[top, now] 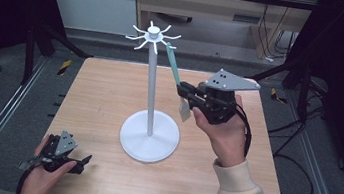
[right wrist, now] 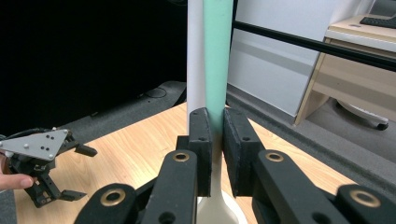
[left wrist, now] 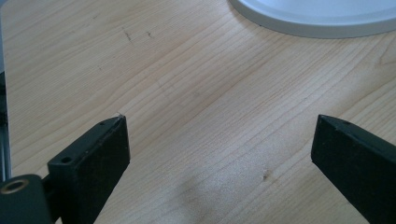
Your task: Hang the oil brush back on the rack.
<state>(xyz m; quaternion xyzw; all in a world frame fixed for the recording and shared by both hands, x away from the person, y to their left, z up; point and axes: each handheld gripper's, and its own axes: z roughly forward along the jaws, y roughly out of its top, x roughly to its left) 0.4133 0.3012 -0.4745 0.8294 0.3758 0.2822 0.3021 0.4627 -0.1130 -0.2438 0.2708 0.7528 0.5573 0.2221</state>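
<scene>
A: Left tool (top: 82, 159) rests released on the tabletop (top: 104, 98), nothing between its jaws.

B: Right tool (top: 184, 89) is clenched on the green-handled spatula (top: 174, 65), its tip just beside the rack's hooks (top: 152, 35). Next, I'd judge: loop it onto one.

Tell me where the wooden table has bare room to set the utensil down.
The wooden table is bare left of the white hanging stand, up to its far left corner, and along the near edge between the left gripper and the sleeve. Crowded: beside the pole, where the right gripper holds the green-handled spatula.
</scene>
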